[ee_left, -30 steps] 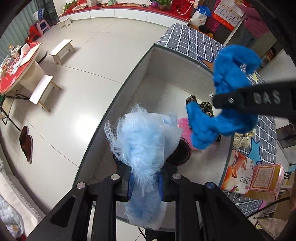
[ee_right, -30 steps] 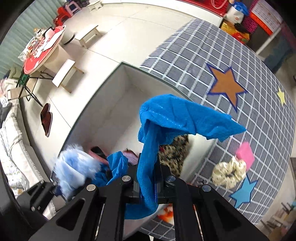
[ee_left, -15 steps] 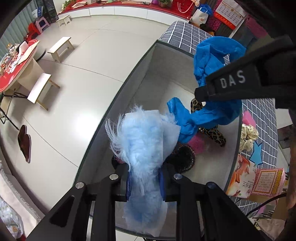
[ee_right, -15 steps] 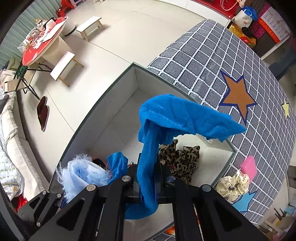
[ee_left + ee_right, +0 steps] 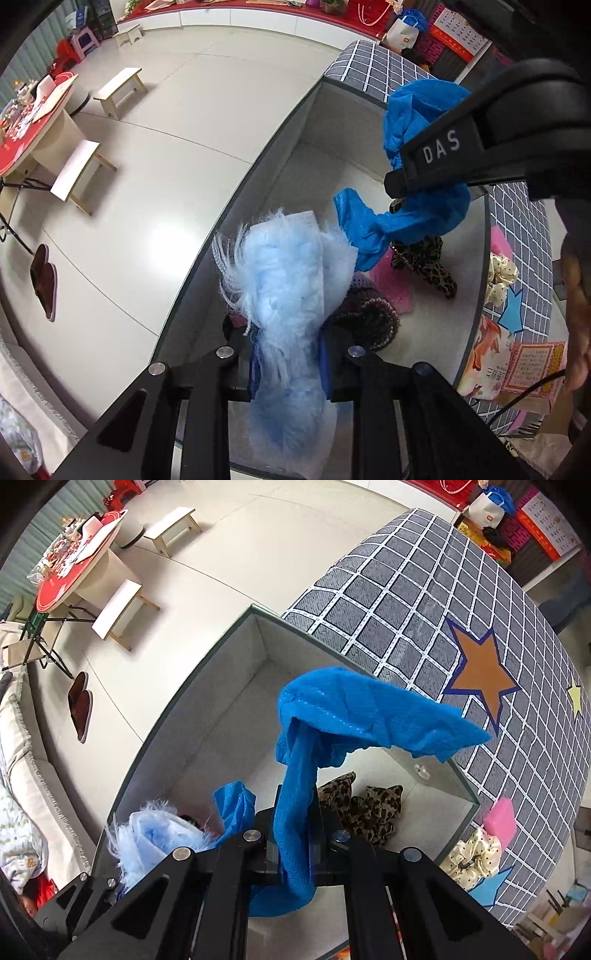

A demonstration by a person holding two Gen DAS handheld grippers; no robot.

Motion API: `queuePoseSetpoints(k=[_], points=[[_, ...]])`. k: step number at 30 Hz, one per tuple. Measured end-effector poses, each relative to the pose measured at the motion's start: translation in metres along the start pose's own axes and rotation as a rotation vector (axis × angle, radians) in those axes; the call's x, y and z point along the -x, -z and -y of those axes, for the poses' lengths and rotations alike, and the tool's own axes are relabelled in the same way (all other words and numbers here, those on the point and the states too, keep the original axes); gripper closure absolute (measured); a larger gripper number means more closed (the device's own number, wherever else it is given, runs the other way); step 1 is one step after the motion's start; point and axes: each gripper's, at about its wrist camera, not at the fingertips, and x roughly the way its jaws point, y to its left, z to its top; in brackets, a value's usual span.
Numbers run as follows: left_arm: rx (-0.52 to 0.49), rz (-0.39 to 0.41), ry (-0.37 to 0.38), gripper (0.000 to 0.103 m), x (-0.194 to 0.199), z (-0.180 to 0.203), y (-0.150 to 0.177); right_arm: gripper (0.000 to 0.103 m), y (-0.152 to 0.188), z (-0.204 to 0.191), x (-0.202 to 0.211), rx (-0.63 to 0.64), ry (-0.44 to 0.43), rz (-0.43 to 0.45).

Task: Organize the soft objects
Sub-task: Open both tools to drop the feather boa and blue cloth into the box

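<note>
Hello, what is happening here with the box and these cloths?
A person is sorting soft things into a grey box with handheld tongs. The left tongs hold a fluffy light-blue piece above the box's near end. The right tongs are shut on a bright blue cloth that hangs over the box. A leopard-print item already lies inside. A pink sponge and a spotted scrunchie remain outside on the checked mat.
</note>
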Motion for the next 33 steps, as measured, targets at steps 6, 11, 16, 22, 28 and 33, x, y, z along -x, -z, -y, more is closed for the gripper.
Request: queuePoseSetpoints(k=[6,11,16,22,28,33], points=[[0.013,0.009,-0.006,0.074,0.001,-0.001,0.002,0.094,-0.003,0.003,-0.007,-0.013,0.002,-0.010],[0.020,0.012,0.002,0.073,0.003,-0.001,0.004,0.094,-0.004,0.005,-0.009,-0.023,0.004,-0.011],[0.043,-0.003,0.035,0.050,0.002,-0.003,0.005,0.094,-0.004,0.006,-0.009,-0.028,-0.021,-0.009],[0.053,0.010,0.054,0.025,0.009,0.001,0.010,0.094,-0.002,0.012,-0.006,-0.058,-0.058,-0.016],[0.062,0.036,0.059,0.024,0.020,0.003,0.010,0.021,0.002,0.018,0.013,-0.092,-0.093,0.046],[0.066,0.054,0.042,0.024,0.029,0.005,0.008,0.021,0.006,0.016,0.034,-0.066,-0.075,0.109]])
